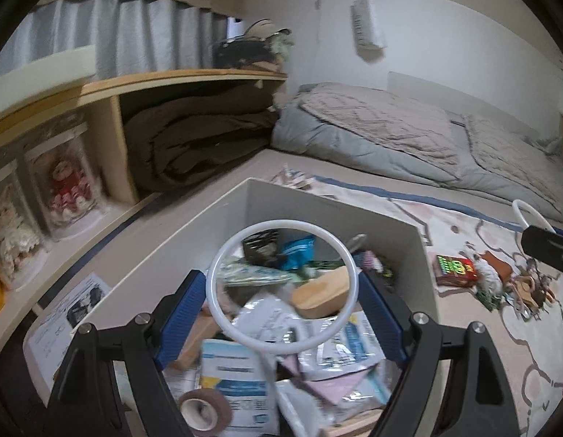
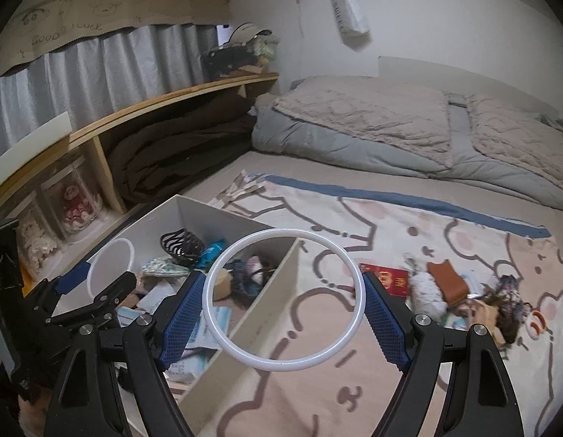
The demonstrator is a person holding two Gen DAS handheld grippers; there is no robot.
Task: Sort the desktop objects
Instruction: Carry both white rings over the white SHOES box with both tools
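Two white rings, one clamped across each gripper's wide-spread blue pads: left gripper (image 1: 283, 300) with its ring (image 1: 281, 287) centre frame above the cluttered box (image 1: 329, 215), seemingly for dropping in; right gripper (image 2: 283, 313) and ring (image 2: 283, 298) centre frame over box edge.

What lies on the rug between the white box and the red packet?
Only bare patterned rug; nothing sits between the box and the packet, as the right wrist view shows.

Black hand-held gripper (image 2: 283, 313), 2 blue ribbed pads (image 2: 181, 322), silver screws.
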